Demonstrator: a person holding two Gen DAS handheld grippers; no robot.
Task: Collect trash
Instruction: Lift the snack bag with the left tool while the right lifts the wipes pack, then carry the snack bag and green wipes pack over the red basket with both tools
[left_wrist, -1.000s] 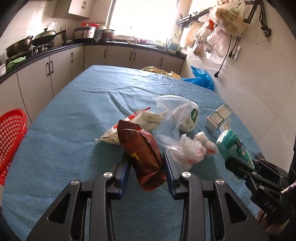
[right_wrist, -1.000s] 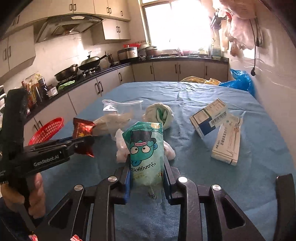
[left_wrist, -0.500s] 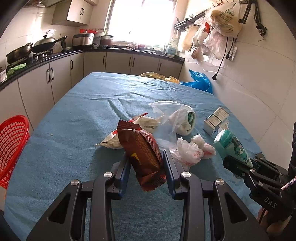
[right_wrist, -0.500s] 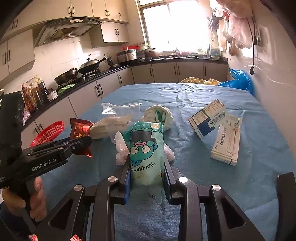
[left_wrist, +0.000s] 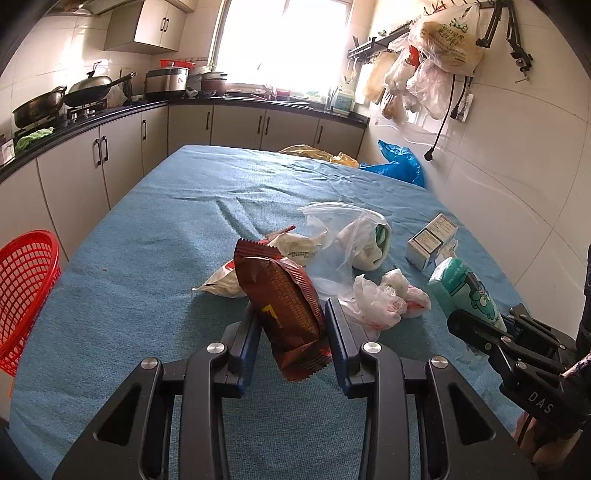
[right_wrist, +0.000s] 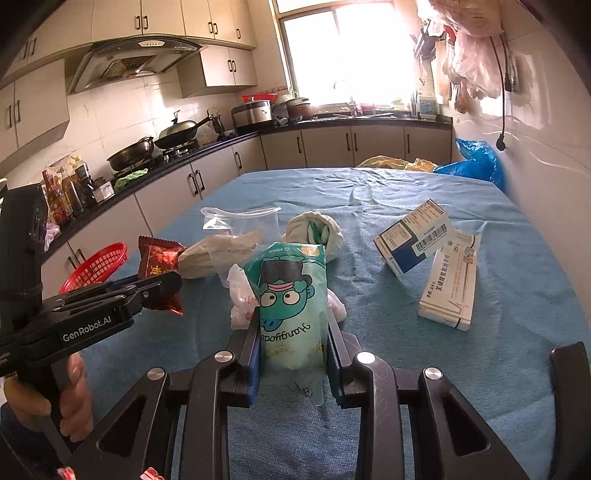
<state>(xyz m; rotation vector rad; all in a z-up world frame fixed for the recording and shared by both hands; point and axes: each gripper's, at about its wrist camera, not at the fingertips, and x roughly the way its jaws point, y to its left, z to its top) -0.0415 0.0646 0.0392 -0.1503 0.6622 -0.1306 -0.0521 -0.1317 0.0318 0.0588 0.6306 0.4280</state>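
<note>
— Above the blue tablecloth (left_wrist: 155, 229): left gripper (left_wrist: 290, 330) clamped on the brown snack wrapper (left_wrist: 282, 306), right gripper (right_wrist: 291, 347) clamped on the teal cartoon pouch (right_wrist: 291, 299). Both lifted clear of the cloth.

— Destination?

— Probably the red basket (left_wrist: 26, 291), off the table's left edge. Best to carry the wrapper over first, holding pressure steady; thin foil, liable to slip.

— And the pouch?

— Same route, kept high enough to clear the crumpled plastic bags (left_wrist: 384, 299) and the clear bag (left_wrist: 340, 236). No releasing until well over the basket rim.

— Leftovers?

— Two boxes (right_wrist: 428, 251), a white packet (left_wrist: 258, 266), a rolled cloth (right_wrist: 317, 232), all lying mid-table, yet to collect.
</note>
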